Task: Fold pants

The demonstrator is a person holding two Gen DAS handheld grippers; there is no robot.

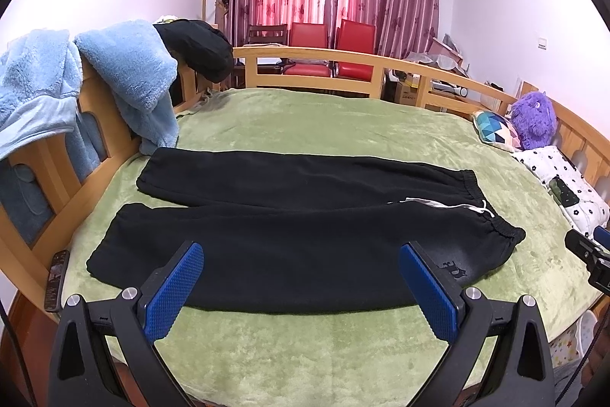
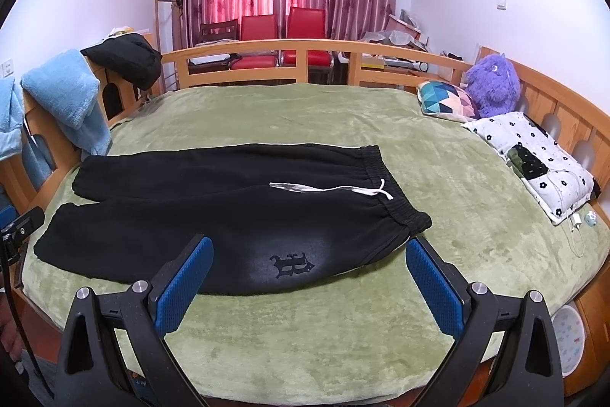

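The bed [image 2: 305, 342] fills both views, its green blanket [image 1: 324, 124] spread across the whole top and the wooden rail [image 2: 259, 46] curving round the far edge. Black pants [image 2: 213, 216] lie flat and unfolded along the near edge, both legs running toward the left edge, waistband [image 2: 385, 178] toward the right, white drawstring [image 2: 328, 189] trailing across the front and a dark emblem [image 2: 291, 264] on the near leg. On the left rail hang a blue fleece garment [image 1: 129, 71] and a black garment [image 1: 198, 48]. At the right edge sit a white flower-print pillow [image 2: 533, 155], a purple plush toy [image 2: 493, 82] and a triangle-patterned cushion [image 2: 446, 100], the cushion touching the plush. A remote [image 1: 57, 279] rests on the frame at the near left corner. The left gripper [image 1: 301, 277] hovers above the near leg, jaws spread wide, grasping nothing. The right gripper [image 2: 309, 273] hangs over the emblem, likewise released.
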